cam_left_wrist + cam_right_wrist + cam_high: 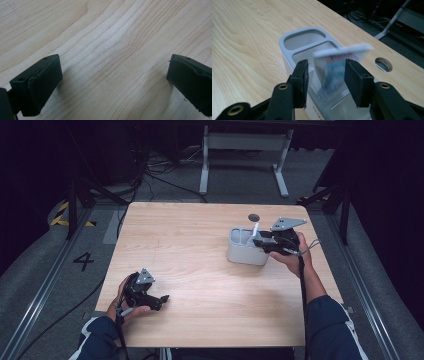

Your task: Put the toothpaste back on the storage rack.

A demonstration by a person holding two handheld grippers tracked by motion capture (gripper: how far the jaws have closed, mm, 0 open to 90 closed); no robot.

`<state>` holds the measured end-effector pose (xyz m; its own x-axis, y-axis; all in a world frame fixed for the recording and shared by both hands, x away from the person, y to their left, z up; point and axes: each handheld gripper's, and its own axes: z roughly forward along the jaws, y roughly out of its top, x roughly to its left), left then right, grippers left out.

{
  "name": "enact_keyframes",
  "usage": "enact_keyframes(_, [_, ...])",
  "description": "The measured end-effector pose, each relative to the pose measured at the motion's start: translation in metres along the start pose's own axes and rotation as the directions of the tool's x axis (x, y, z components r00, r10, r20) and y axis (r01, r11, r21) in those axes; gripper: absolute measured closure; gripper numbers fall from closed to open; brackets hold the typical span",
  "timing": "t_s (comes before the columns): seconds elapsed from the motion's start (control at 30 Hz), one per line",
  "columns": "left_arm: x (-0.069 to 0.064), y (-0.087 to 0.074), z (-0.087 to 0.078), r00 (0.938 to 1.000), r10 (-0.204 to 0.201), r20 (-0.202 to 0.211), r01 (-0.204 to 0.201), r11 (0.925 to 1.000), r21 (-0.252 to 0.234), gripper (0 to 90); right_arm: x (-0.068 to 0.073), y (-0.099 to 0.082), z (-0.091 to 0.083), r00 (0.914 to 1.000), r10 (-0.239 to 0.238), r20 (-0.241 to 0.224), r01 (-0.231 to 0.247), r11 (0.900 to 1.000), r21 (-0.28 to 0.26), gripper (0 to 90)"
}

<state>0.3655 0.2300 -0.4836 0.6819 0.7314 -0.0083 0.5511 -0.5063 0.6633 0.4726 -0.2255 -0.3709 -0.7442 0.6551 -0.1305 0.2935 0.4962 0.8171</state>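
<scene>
At the far right of the wooden table stands a grey holder with several open compartments, and the right gripper hangs just over its right end. A flat white tube with red and blue print stands between its jaws, cap end up, lower end down inside the second compartment from the far end. Its long axis runs nearly upright, tilted a little to one side. In the right gripper view the jaws stand slightly apart on either side of it, with a thin gap visible on at least the left side, so I judge that the pads no longer press it; the tube looks blurred, as if slipping down. The tube lies straight ahead of and below that gripper, so any further move is a simple lift away, or a re-grip along the same line.

The right hand reaches in from the near right, forearm angled toward the far left, gripper pointing left and downward over the holder.

The left gripper rests low at the near left of the table, well apart from the holder, jaws spread wide over bare wood with nothing between them. The right hand is plainly the nearer one.
</scene>
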Motion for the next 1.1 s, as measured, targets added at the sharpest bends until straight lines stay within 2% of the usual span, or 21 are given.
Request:
enact_keyframes(0.43, [0.000, 0.000, 0.000, 1.0000, 0.002, -0.001, -0.002, 1.0000, -0.001, 0.5, 0.006, 0.002, -0.006, 1.0000, 0.002, -0.007, -0.002, 1.0000, 0.000, 52.6])
enact_keyframes(0.7, [0.000, 0.000, 0.000, 1.0000, 0.000, 0.000, 0.000, 1.0000, -0.001, 0.5, 0.014, 0.006, -0.015, 0.9994, -0.032, 0.013, 0.032, 0.9991, 0.027, 48.8])
enact_keyframes(0.8, [0.000, 0.000, 0.000, 1.0000, 0.000, 0.000, 0.000, 1.0000, 0.000, 0.5, 0.014, 0.006, -0.020, 0.9996, -0.024, 0.012, 0.024, 0.9991, 0.034, 45.3])
enact_keyframes(1.0, [0.000, 0.000, 0.000, 1.0000, 0.006, -0.003, -0.006, 1.0000, 0.001, 0.6, 0.016, 0.004, -0.033, 0.9979, -0.051, 0.041, 0.049, 0.9971, 0.058, 40.2])
enact_keyframes(1.1, [0.001, 0.000, 0.000, 0.9999, 0.010, -0.003, -0.010, 1.0000, 0.001, 0.5, 0.019, 0.003, -0.039, 0.9951, -0.086, 0.049, 0.082, 0.9932, 0.083, 37.9])
